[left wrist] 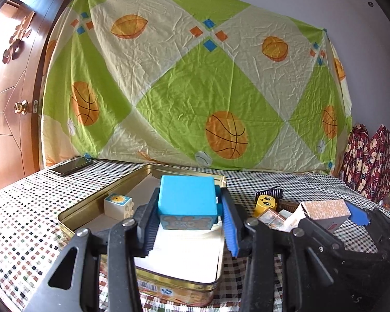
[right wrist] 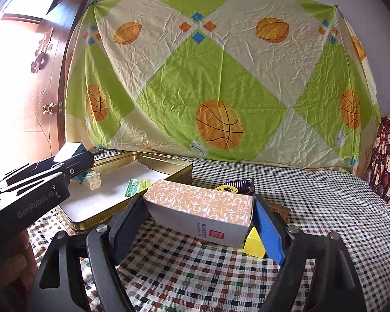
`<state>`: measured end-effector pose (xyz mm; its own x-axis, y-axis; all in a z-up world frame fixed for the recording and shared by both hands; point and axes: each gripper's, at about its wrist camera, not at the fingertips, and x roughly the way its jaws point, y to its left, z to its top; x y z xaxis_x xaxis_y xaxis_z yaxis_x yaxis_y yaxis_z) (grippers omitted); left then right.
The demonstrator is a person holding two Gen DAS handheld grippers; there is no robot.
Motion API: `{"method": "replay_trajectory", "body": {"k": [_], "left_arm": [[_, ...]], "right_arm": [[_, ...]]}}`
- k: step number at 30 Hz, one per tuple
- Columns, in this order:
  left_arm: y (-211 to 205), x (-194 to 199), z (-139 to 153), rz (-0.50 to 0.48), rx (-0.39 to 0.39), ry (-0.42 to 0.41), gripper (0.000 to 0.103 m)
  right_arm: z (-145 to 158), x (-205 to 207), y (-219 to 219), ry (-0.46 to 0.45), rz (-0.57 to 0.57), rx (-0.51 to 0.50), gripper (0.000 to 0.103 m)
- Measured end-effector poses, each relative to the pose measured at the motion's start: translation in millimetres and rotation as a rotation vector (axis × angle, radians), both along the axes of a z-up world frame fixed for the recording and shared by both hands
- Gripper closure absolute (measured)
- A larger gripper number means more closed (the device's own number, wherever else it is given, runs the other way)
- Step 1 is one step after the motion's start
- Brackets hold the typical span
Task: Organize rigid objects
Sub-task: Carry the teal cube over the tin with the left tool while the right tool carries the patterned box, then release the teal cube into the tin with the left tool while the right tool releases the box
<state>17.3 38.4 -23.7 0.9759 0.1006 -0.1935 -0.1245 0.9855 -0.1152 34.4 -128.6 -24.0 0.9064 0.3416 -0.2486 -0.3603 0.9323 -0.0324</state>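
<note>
Phone (left wrist: 71, 167): lies flat at the far left of the bench (left wrist: 26, 221), well apart from the work, likely set aside as no part of the sorting.

Gold tin (left wrist: 91, 202): open, shallow, lined with white paper; judged to be the collecting place for the rigid objects.

Sun block (left wrist: 117, 205): a white toy brick with a sun face, already resting inside the tin near its left wall.

Blue block (left wrist: 187, 199): clamped between the pads of the left tool (left wrist: 188, 223) at a narrow setting, held above the tin's white lining; the position suggests it is being carried in for placing beside the sun block.

Green card (right wrist: 137, 187): flat on the lining, in the tin's right part.

Orange-patterned box (right wrist: 200, 210): a long carton spanning the right tool (right wrist: 200, 231), whose jaws stand wide and grip its two ends; held clear of the checked cloth, just right of the tin, presumably next in line.

Yellow piece (right wrist: 254, 243): on the cloth under the box's right end, not yet gathered.

Yellow face toy (left wrist: 265, 204) and striped item (left wrist: 271, 191): behind, still loose on the bench.
</note>
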Motion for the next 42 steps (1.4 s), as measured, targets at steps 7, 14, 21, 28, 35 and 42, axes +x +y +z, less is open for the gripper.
{"method": "replay_trajectory", "body": {"k": [7, 14, 21, 28, 35, 42], "left_arm": [[8.5, 0.0, -0.1, 0.030, 0.003, 0.005, 0.061], [18.7, -0.5, -0.2, 0.052, -0.007, 0.009, 0.061], [29.7, -1.1, -0.7, 0.068, -0.021, 0.013, 0.061], [39.0, 0.2, -1.1, 0.089, -0.025, 0.023, 0.061], [52.1, 1.8, -1.3, 0.117, -0.031, 0.036, 0.061], [62.9, 9.3, -1.3, 0.122, -0.015, 0.075, 0.061]], "right_arm": [[0.7, 3.4, 13.9, 0.025, 0.032, 0.001, 0.021], [1.0, 3.9, 25.3, 0.039, 0.066, -0.001, 0.021], [2.3, 4.3, 33.8, 0.049, 0.093, -0.003, 0.021], [2.4, 4.7, 41.1, 0.057, 0.117, -0.010, 0.021], [2.9, 6.7, 45.8, 0.067, 0.135, -0.011, 0.021], [9.9, 11.1, 52.6, 0.083, 0.172, -0.014, 0.021]]}}
